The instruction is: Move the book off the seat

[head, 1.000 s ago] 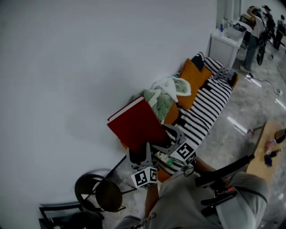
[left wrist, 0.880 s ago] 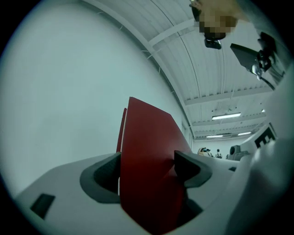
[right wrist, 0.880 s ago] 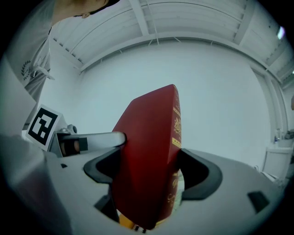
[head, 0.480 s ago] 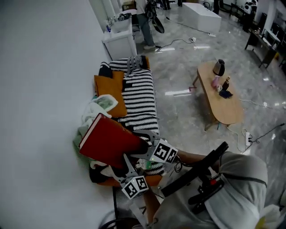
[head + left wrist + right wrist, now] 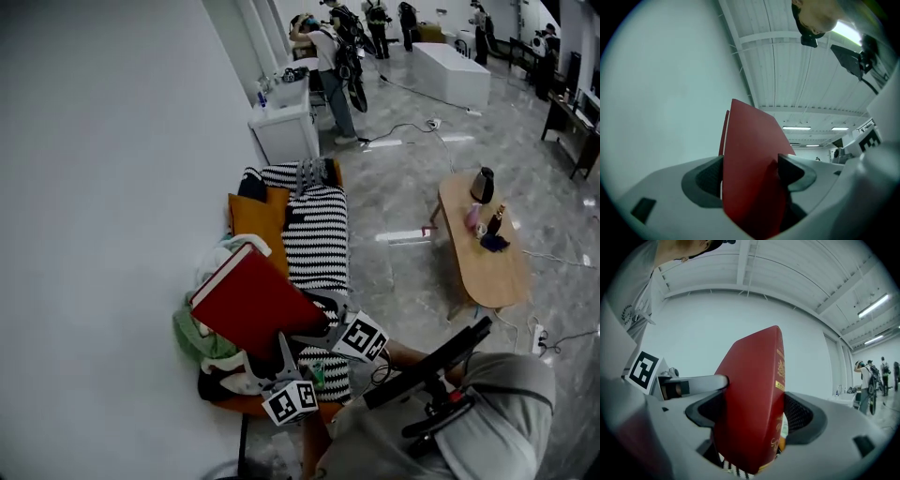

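The red book [image 5: 251, 307] is gripped by both tools at once. In the left gripper view, the left hand-held gripper [image 5: 751, 171] is seen closed on the book's lower edge, with the red cover filling the gap between its dark pads. In the right gripper view, the right hand-held gripper [image 5: 754, 412] is clamped across the spine, where gold lettering is visible but too small to be read.

In the head view, the book is held tilted above the near end of the sofa [image 5: 321, 246], over a green blanket [image 5: 195, 334] that is heaped there. Whether the book touches the heap cannot be told. The seat is covered with a black-and-white striped throw, and an orange cushion [image 5: 259, 217] is propped against the wall.

Well apart from the sofa, a dark kettle [image 5: 482, 185] and several small items are set on a wooden counter [image 5: 511, 277]. What the kettle holds cannot be seen.
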The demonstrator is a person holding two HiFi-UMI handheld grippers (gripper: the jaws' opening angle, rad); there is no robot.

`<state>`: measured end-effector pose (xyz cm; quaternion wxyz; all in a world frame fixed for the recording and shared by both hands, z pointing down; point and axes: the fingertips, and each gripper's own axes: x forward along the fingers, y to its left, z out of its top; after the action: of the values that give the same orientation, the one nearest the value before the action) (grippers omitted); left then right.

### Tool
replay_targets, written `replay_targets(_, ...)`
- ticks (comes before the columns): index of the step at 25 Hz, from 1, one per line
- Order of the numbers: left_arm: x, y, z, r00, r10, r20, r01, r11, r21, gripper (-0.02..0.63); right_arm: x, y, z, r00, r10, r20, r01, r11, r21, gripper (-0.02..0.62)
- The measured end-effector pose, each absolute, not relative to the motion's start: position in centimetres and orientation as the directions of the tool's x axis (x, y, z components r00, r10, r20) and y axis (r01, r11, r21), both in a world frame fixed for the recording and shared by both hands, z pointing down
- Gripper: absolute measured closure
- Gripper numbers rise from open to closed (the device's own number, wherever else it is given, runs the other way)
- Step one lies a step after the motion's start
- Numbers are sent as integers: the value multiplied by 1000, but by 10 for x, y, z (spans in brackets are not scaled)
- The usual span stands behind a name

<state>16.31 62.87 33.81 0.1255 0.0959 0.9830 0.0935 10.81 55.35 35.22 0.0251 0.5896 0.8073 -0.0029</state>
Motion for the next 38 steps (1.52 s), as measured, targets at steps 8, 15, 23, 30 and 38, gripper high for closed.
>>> replay_targets(8,123,537,323,-959,192,-209,161,975,155,233,70,464,345,-316,944,-95,949,316,-9,192)
replay_targets(15,56,420,331,-976,69,-207,41,990,136,233,12,341,354,-431,894,-124,902,432,-18,192)
replay_targets(23,0,304,348,-980,-125,-154,-145,981,128,233,-26,217,371,-598,796,-89,801,595,-57,192)
replay_targets(30,-69,197,373,-931,-346,-112,-358,928,107,233,-73,108,401,-769,633,-89,640,762,-100,192)
replay_targets(38,-123,7,398,-719,-687,-102,-693,698,180,233,-90,-77,424,-961,274,-26,276,958,-76,192)
